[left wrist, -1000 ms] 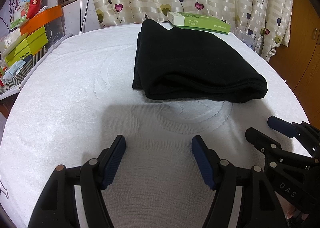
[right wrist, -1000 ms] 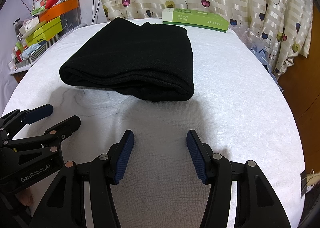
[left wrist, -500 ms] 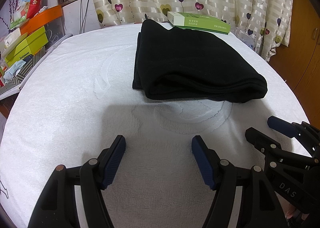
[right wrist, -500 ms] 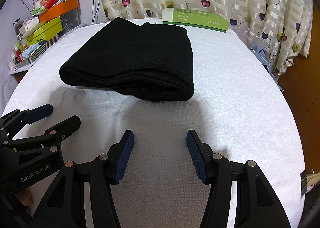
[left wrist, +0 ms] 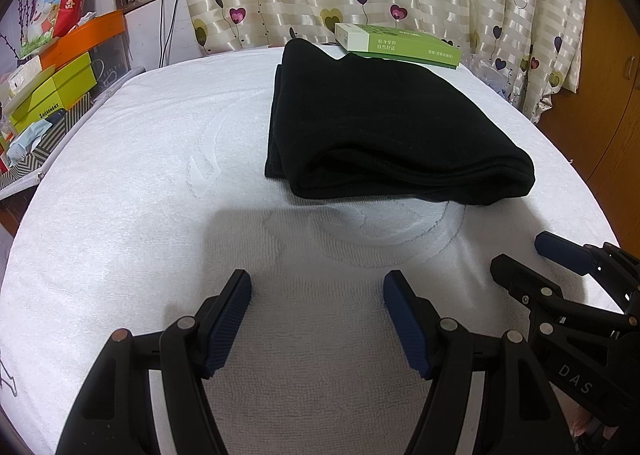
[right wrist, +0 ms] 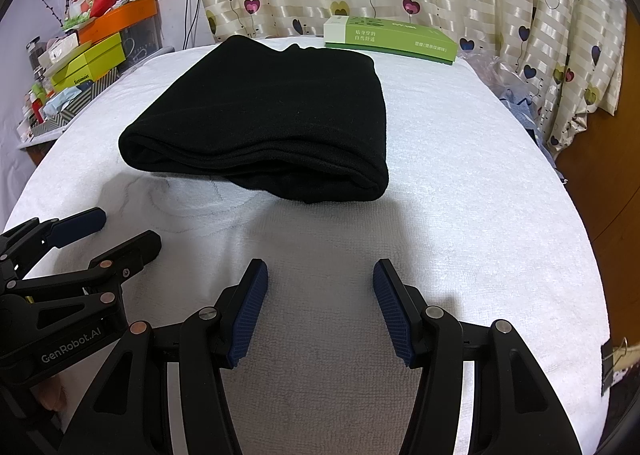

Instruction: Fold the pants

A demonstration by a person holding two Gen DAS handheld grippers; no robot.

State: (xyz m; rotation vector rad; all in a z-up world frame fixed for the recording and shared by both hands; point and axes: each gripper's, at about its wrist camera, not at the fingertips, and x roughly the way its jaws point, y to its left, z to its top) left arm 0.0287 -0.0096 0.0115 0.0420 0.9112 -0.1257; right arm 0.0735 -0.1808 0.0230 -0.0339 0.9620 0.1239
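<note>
The black pants (left wrist: 384, 127) lie folded into a thick bundle in the middle of the white towel-covered surface (left wrist: 140, 175), a green box (left wrist: 396, 45) just behind them. Both claws hover near the front edge, apart from the pants: left claw (left wrist: 316, 295) spread and empty, right claw (right wrist: 320, 283) likewise.

hidden: green box (left wrist: 400, 45) near edge behind pants (left wrist: 384, 127) | unreadable: box print
</note>
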